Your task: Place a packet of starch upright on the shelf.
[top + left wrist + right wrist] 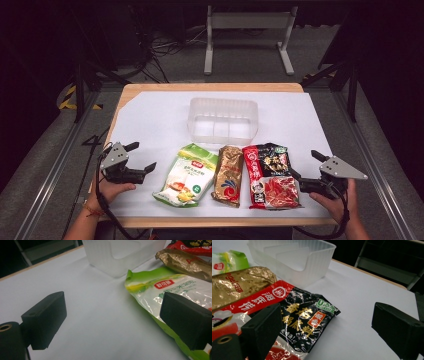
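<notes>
High view first, from the left edge of the table: the left gripper [140, 156] rests on the white paper sheet [150, 112] with its jaws spread wide and nothing between them. Just to its right lies the green-and-white plastic pouch [186, 174], the nearest packet to that claw; its long axis runs from the near table edge toward the far side, tilted a little, with the green top end pointing at the translucent ribbed plastic bin [223, 120]. In the left gripper view the pouch [160, 290] sits by the right-hand jaw, so I judge a short sideways move would bring the jaws over its near long edge.

Next to the right is the gold foil packet [228, 175], lying parallel and touching the pouch's side. Then comes the red-and-black glossy sachet [271, 175], also lengthwise toward the bin, which stands just beyond all three packets and is empty.

At the far right, the right gripper [301, 169] is likewise opened wide and holds nothing. The sachet lies immediately to its left; in the right gripper view its black corner [312, 317] reaches between the jaws.
</notes>
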`<state>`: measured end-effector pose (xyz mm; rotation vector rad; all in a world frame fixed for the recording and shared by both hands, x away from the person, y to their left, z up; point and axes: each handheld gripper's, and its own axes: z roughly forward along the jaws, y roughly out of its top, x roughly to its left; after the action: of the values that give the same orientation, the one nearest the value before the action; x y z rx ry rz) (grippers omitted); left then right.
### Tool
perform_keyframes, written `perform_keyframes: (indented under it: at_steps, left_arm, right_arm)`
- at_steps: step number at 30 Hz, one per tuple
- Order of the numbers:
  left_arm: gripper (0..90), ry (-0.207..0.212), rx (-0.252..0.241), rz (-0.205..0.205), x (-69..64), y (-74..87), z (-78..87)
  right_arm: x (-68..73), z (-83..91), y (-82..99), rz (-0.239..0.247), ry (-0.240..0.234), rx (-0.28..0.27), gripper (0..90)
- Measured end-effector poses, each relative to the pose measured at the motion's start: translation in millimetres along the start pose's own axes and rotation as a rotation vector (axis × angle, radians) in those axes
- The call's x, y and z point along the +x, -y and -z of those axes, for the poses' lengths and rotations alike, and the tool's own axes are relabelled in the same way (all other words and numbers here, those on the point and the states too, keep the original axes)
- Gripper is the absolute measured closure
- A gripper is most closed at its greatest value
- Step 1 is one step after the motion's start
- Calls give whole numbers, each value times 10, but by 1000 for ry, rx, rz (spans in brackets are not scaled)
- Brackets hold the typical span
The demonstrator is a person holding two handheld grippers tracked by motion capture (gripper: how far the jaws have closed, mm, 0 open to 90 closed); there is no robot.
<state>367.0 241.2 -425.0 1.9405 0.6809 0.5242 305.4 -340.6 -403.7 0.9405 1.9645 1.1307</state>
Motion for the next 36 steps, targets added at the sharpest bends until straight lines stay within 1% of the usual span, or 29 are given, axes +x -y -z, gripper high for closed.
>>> perform_keyframes:
  at_steps: [1,3,4,5,6,7,8,9,10,11,12,13,14,15,17,18,20,21,22,23,24,25,26,28,29,30,32,33,36]
  left_arm:
    - [84,20,14,8,-2,-4,-35]
    - [95,46,32,13,-7,-4,-66]
    - [109,46,32,13,-7,-4,-66]
    - [109,62,35,18,-10,6,-76]
    - [111,79,41,28,-11,16,-86]
    - [106,90,49,42,-11,27,-99]
    - [106,113,58,57,-5,43,-119]
    - [105,113,58,57,-5,43,-119]
    - [105,146,61,89,11,50,-146]
    - [106,156,61,117,20,52,-172]
    - [108,180,66,145,26,53,-205]
    - [108,217,66,167,29,55,-246]
    - [108,217,66,167,29,55,-246]
    - [108,245,80,187,20,47,-293]
    - [109,304,103,205,-12,5,-417]
    - [108,304,103,205,-12,5,-417]
    - [107,320,137,189,-26,-33,-519]
    - [106,335,160,184,-22,-60,-598]
    - [106,335,160,184,-22,-60,-598]
    - [104,351,189,190,-19,-90,-680]
    - [103,351,189,190,-19,-90,-680]
    - [103,366,196,195,-13,-102,-722]
    - [103,376,213,183,-12,-119,-787]
    - [98,397,246,190,-28,-137,-871]
    - [98,406,260,179,-45,-152,-915]
    - [98,406,268,169,-56,-164,-939]
    - [98,436,269,181,-77,-193,-998]
    - [98,443,280,176,-88,-209,-1034]
    - [94,444,290,178,-82,-230,-1109]
  right_arm:
    - [1,-4,12,0,-4,5,103]
    - [10,-14,38,14,9,32,106]
    - [10,-14,38,14,9,32,106]
    - [16,-16,46,27,15,45,110]
    - [21,-19,49,42,24,58,112]
    - [26,-23,42,47,24,61,113]
    - [28,-25,38,44,19,59,113]
    - [31,-31,29,45,18,59,113]
    - [37,-38,21,50,21,62,113]
    - [45,-44,14,56,24,66,112]
    - [54,-50,11,59,26,69,113]
    - [63,-55,12,61,29,75,113]
    - [72,-58,15,62,29,80,113]
    - [72,-58,15,62,29,80,113]
    - [89,-61,21,71,30,90,113]
    - [89,-61,21,71,30,90,113]
    - [97,-66,23,69,25,93,114]
    - [102,-71,24,68,26,97,113]
    - [102,-71,24,68,26,97,113]
    - [117,-82,25,75,21,104,114]
    - [123,-83,24,80,21,107,114]
    - [123,-83,24,80,21,107,114]
    - [129,-85,24,88,22,111,113]
    - [139,-83,24,93,20,115,116]
    - [141,-81,25,93,18,116,116]
    - [142,-79,27,95,16,115,116]
    - [143,-80,30,96,13,119,117]
    - [144,-81,32,96,10,120,117]
    - [147,-85,38,99,3,128,117]
